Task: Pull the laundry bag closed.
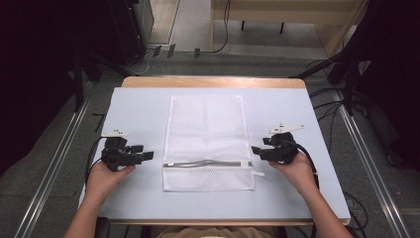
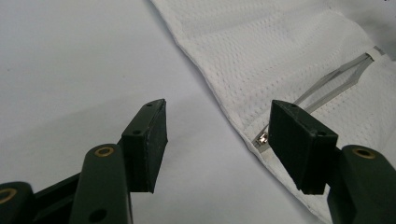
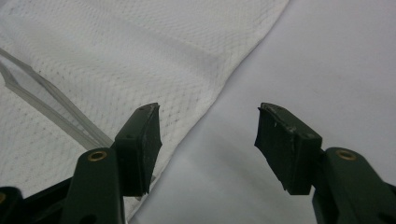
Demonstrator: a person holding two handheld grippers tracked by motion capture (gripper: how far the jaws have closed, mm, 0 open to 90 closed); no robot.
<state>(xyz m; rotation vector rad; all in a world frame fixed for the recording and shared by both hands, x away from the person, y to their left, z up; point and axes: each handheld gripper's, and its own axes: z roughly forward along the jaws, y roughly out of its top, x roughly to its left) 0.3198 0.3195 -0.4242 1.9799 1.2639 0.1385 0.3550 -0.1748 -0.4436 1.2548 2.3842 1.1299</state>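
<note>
Covering most of a wooden table (image 1: 208,82), a pale sheet (image 1: 138,114) gives a plain, matte working surface, and only the table's far edge shows bare wood. Around it the room is dim: a grey floor, a metal rail (image 1: 54,163) running along the left side and another (image 1: 371,163) along the right, dark stands and loose cables at the far corners, and a light wooden bench (image 1: 287,10) beyond.

At the left, the left gripper (image 1: 148,155) rests low over the sheet in the person's left hand (image 1: 106,176), its jaws spread wide with nothing between them; in the left gripper view they frame the bag's edge without touching it.

In the middle lies a white mesh laundry bag (image 1: 205,134), flat and unwrinkled, its long axis running from the person's side towards the far edge of the table. Its zipper (image 1: 208,164) crosses the short way, close to the near end, so the opening end faces the person, and the small white pull tab (image 1: 258,174) sticks out at the right.

At the right, the right gripper (image 1: 255,149) sits just beside the bag's right edge in the right hand (image 1: 294,171), jaws apart and holding nothing, one over the mesh border and the other over the sheet.
</note>
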